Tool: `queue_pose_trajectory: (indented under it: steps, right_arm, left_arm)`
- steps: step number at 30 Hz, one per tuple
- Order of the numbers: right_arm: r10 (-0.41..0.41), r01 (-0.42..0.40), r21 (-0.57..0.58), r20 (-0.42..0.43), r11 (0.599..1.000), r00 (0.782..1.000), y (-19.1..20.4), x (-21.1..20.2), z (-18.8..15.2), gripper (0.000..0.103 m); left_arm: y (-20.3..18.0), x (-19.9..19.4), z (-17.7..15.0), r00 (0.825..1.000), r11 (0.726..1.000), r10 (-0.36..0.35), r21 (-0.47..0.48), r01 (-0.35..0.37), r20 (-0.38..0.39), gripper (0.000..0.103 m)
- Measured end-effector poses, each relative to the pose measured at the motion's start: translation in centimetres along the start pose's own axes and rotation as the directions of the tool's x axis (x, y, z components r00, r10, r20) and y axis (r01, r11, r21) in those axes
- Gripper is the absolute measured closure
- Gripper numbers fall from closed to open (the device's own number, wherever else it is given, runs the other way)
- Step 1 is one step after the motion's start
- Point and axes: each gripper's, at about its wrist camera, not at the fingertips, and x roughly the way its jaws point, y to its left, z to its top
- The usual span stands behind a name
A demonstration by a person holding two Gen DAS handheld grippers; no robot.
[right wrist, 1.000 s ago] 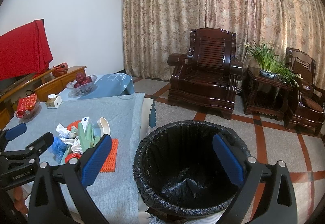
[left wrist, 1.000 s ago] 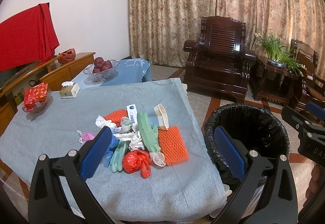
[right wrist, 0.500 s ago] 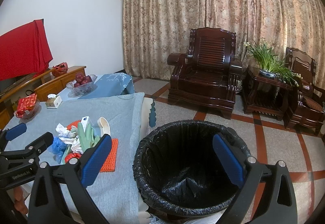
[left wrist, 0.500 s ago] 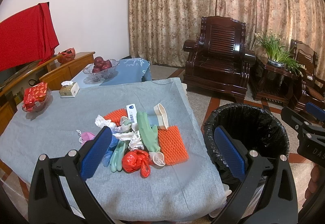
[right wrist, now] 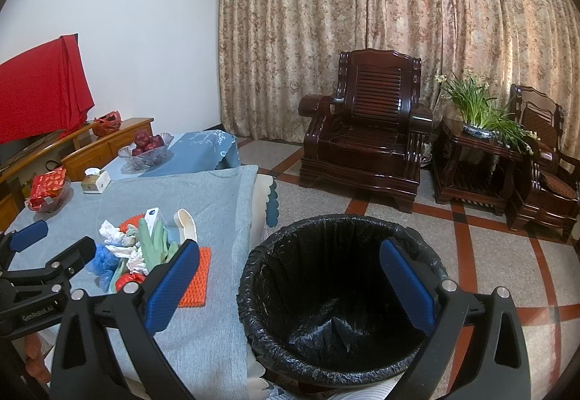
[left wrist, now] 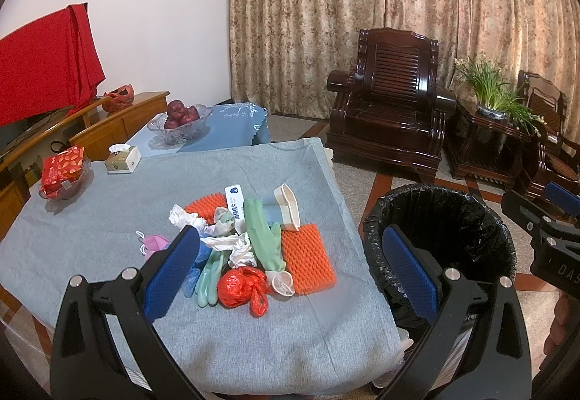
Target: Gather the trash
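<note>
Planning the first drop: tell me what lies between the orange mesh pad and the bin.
Only bare grey tablecloth up to the table edge separates the orange mesh pad from the bin; the left wrist view shows it.

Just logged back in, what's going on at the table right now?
Trash collection hasn't really started. The left gripper is open and empty, hovering over the trash pile on the grey tablecloth: green gloves, a red bag, orange foam nets, crumpled tissue. The right gripper is open and empty too, above the black-lined bin beside the table. The bin looks empty.
</note>
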Motion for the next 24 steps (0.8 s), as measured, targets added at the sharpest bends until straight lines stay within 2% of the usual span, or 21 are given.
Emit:
queue_pose_trajectory:
  steps: [21,24]
  right_arm:
    - [0.011,-0.011,-0.012,-0.004,1.000,1.000,0.2,0.3,-0.5,0.006]
    - [0.028,-0.028,-0.015,-0.002,0.999,1.000,1.6,1.6,-0.3,0.006]
  left_arm:
    - [-0.1,0.2,-0.7,1.000,1.000,0.000,-0.004,0.000,-0.003,0.005]
    - [0.4,0.4,-1.0,1.000,1.000,-0.009,0.001,0.009,-0.007,0.005]
